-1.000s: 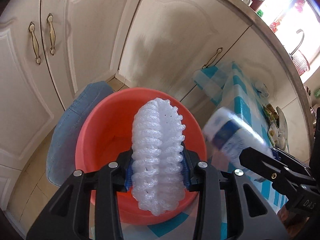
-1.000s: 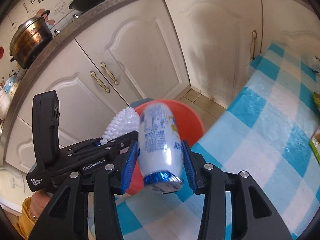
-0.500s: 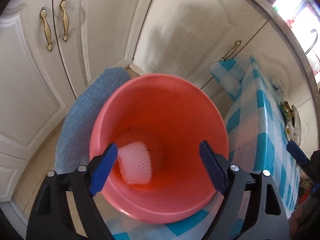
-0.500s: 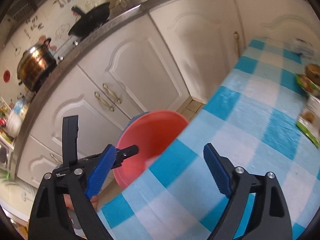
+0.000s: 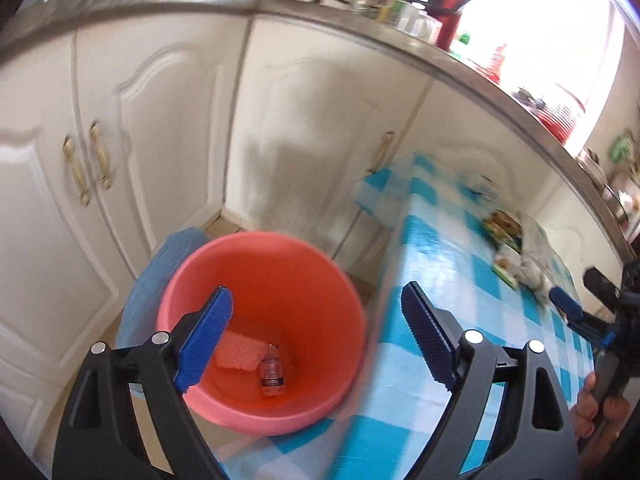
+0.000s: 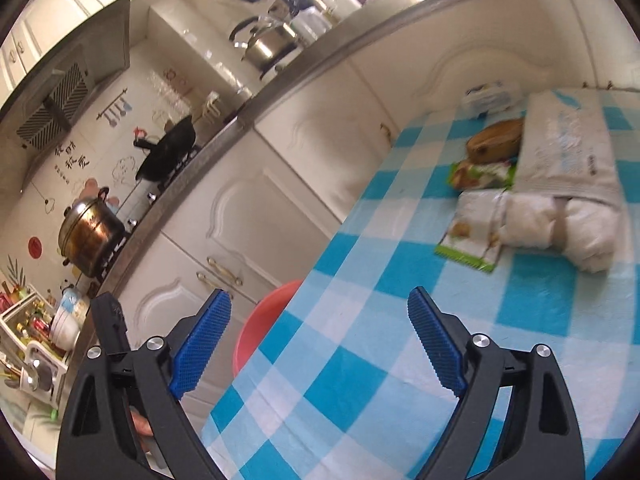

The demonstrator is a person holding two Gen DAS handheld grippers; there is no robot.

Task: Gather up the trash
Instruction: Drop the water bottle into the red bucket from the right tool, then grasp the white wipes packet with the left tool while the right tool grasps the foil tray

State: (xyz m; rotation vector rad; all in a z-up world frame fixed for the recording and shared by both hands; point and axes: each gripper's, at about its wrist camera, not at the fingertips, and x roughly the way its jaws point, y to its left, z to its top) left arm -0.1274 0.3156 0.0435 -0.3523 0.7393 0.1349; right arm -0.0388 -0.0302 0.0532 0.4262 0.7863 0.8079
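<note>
Left wrist view: foam net [image 5: 236, 354] and small bottle [image 5: 272, 374] lie in the red bucket [image 5: 280, 264], the net partly hidden behind a pad; left tool [image 5: 316, 340] spread, empty, jaws lately opened. Right tool [image 6: 320, 344] likewise, above the checked table [image 6: 400, 280]; blurry wrappers [image 6: 472, 236] beyond

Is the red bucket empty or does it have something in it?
Not empty. The bucket holds a white foam net and a small bottle at its bottom.
</note>
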